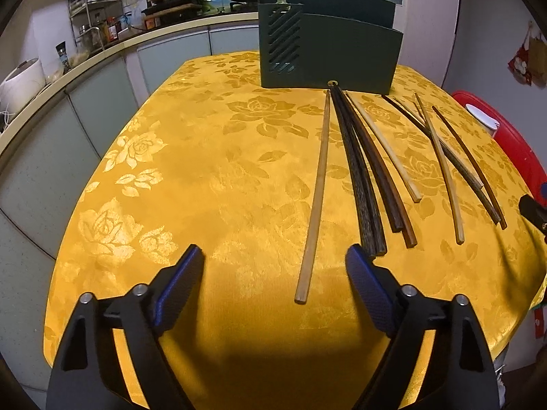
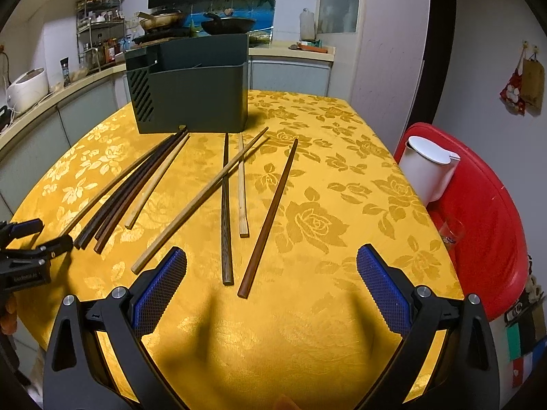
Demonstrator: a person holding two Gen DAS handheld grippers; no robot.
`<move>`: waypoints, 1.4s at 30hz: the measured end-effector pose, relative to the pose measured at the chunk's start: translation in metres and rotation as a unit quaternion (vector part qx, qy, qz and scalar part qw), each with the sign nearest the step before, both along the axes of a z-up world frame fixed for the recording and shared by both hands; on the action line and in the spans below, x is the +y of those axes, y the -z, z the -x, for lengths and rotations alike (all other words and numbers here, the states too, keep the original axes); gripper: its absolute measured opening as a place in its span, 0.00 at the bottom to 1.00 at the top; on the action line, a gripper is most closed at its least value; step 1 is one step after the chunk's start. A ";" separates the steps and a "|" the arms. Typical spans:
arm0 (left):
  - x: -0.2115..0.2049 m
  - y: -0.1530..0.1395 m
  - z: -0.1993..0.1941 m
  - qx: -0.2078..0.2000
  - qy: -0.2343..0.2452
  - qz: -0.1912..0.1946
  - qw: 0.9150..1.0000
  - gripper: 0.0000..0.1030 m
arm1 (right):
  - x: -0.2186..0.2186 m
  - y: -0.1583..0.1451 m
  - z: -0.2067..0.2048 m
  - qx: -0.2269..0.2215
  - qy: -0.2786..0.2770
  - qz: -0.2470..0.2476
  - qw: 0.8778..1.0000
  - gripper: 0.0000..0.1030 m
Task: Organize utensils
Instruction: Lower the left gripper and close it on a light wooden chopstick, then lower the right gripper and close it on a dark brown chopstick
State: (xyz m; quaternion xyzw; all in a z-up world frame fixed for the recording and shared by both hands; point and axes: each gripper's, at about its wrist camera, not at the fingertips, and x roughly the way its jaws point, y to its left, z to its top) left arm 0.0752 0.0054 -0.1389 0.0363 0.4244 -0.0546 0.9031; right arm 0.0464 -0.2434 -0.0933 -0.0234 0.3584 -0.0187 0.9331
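The jaws of the left gripper [image 1: 275,256] stand apart with nothing between them, hanging over bare yellow cloth near the front edge of the tabletop [image 1: 164,184]. No earlier view is given, so only the gap itself can be told. Just past its right jaw, at about one o'clock, lies a single pale chopstick [image 1: 316,198], apart from the rest and running away toward the green utensil holder [image 1: 328,54]. Right of that stick is a tight bundle of dark chopsticks [image 1: 362,184], touching one another, their far tips close to the foot of the holder. A pale stick lies just beside the bundle on the right.

Further right, seen from the right wrist, four loose sticks are spread out: a long pale chopstick [image 2: 201,201] lies on the slant and crosses a dark brown chopstick [image 2: 226,212] and a short pale chopstick [image 2: 242,188]; a reddish chopstick [image 2: 270,218] lies apart at their right. The jaws of the right gripper [image 2: 271,256] are likewise wide apart and empty, with the near ends of the dark brown and reddish sticks at twelve o'clock between the two blue pads [image 2: 160,290], untouched. The holder stands upright at the far side of the cloth, at eleven o'clock. At three o'clock, off the tabletop, a white jug [image 2: 427,167] sits on a red plastic stool [image 2: 485,225].
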 end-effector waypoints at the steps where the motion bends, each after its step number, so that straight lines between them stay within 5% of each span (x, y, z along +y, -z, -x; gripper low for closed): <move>1: 0.000 -0.001 0.000 -0.001 0.003 0.000 1.000 0.71 | 0.000 0.001 0.000 0.001 -0.001 0.000 1.000 0.94; 3: -0.001 -0.002 -0.003 0.000 0.011 -0.002 1.000 0.64 | -0.001 0.003 0.000 0.005 -0.003 0.000 1.000 0.94; 10: -0.011 -0.004 -0.012 -0.010 0.069 -0.032 0.997 0.09 | -0.009 0.006 0.002 0.022 -0.009 -0.013 1.000 0.94; 16: -0.012 -0.001 -0.007 -0.039 0.067 -0.033 0.996 0.06 | -0.022 0.012 0.010 0.026 0.003 -0.022 0.999 0.93; 22: -0.006 -0.003 -0.010 -0.030 0.063 -0.010 0.997 0.06 | -0.019 0.021 0.004 0.035 -0.012 -0.036 0.999 0.75; 28: -0.006 -0.003 -0.008 -0.030 0.059 -0.004 0.998 0.06 | -0.009 0.028 -0.012 0.037 -0.001 0.015 0.999 0.58; 34: -0.005 -0.002 -0.007 -0.032 0.058 -0.004 0.998 0.06 | -0.026 0.031 -0.010 0.033 0.030 0.025 0.999 0.54; 38: -0.005 -0.002 -0.006 -0.035 0.056 -0.001 0.998 0.06 | -0.028 0.031 -0.005 0.027 0.008 -0.004 1.000 0.49; 42: -0.004 -0.002 -0.004 -0.037 0.055 0.006 0.998 0.06 | -0.024 0.036 -0.001 0.027 -0.007 -0.026 0.999 0.32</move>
